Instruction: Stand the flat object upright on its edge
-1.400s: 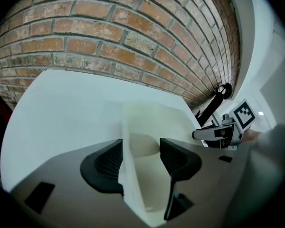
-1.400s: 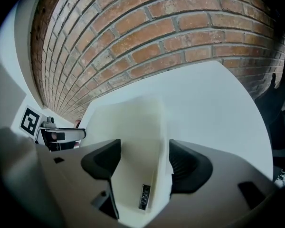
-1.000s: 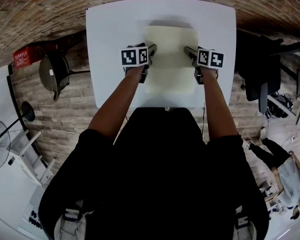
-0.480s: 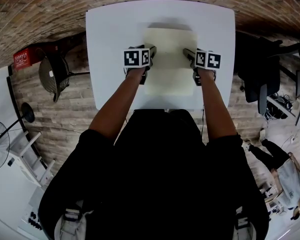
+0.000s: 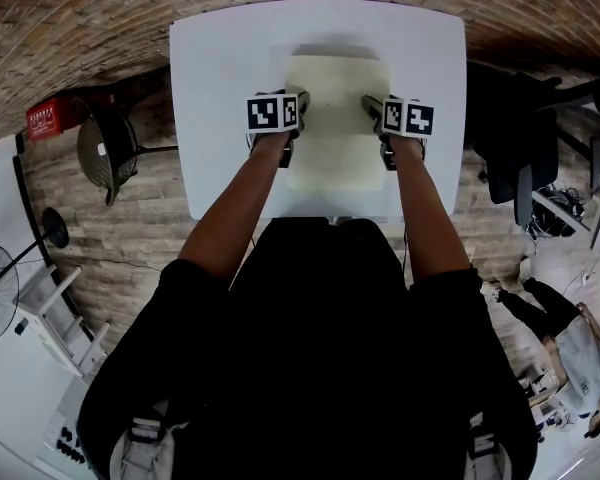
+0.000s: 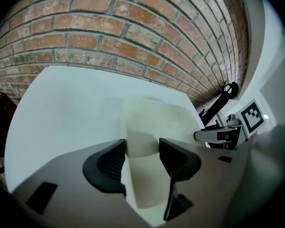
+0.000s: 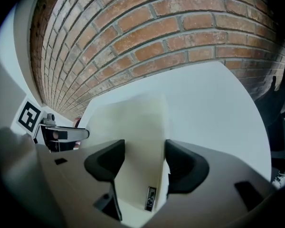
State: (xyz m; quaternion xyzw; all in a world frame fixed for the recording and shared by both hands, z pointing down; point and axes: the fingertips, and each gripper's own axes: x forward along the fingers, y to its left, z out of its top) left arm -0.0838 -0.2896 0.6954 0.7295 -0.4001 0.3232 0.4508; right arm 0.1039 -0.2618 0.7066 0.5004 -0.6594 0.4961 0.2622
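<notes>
- Pale cream flat rectangular slab (image 5: 336, 88) lies flat at the middle of the white table (image 5: 220, 68); not raised yet.
- Left gripper (image 6: 142, 148): jaws apart, straddling the slab's left edge, no clear pinch.
- Right gripper (image 7: 143, 151): jaws have just been closing around the right edge, not clamped.
- Step: securing both edges. Next, probably pinch firmly and tip it up evenly.

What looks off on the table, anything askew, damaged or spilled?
Nothing stands out. The cream pad lies flat, square to the white table, no tear or spill visible. A faint band across its middle may be crease or shadow; can't tell.
</notes>
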